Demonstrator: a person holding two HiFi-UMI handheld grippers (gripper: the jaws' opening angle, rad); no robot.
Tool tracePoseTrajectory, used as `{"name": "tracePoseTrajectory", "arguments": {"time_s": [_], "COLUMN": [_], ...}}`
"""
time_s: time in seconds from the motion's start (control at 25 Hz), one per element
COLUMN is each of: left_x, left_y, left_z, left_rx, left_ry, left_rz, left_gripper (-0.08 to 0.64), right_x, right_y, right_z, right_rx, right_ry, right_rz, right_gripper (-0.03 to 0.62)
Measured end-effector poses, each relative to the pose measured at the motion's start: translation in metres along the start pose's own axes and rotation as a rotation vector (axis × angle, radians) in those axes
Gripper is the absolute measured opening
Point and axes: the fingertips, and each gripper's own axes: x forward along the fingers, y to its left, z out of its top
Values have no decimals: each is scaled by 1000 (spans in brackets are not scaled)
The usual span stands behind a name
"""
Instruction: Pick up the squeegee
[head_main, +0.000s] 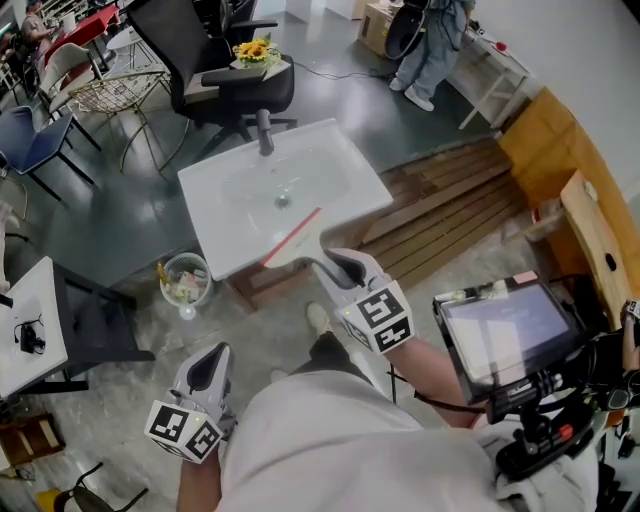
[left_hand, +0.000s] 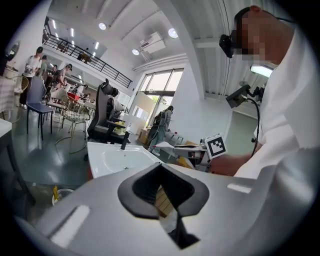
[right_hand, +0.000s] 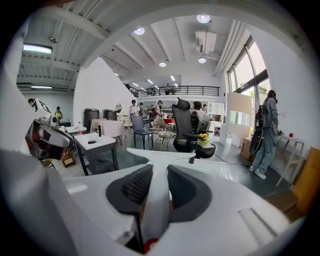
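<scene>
The squeegee (head_main: 292, 238) has a white handle and a long head with a red blade. It hangs over the front edge of the white sink basin (head_main: 215, 190). My right gripper (head_main: 335, 265) is shut on its handle. In the right gripper view the white handle (right_hand: 156, 200) runs up between the black pads to the T-shaped head, with my right gripper (right_hand: 154, 172) shut around it. My left gripper (head_main: 210, 362) hangs low near my body, away from the sink, shut and holding nothing. The left gripper view shows my left gripper (left_hand: 160, 167) with only floor behind its pads.
A black faucet (head_main: 265, 130) stands at the sink's far edge. A small bin with rubbish (head_main: 185, 282) sits on the floor left of the sink. Wooden pallet slats (head_main: 450, 205) lie to the right. A monitor rig (head_main: 510, 330), an office chair (head_main: 215, 80) and a desk (head_main: 25, 320) surround the spot.
</scene>
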Motion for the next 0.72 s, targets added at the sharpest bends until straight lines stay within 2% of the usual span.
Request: {"name": "tracePoseTrajectory", "arguments": {"time_s": [0.72], "left_x": [5], "left_y": [0], "left_z": [-1], "left_rx": [-6], "left_ry": [18], "left_rz": [-28], "left_gripper": [7], "right_x": [-2], "right_y": [-1], "right_z": [-1], "right_rx": [8], "right_ry": [10], "right_rz": [-12], "right_gripper": [100]}}
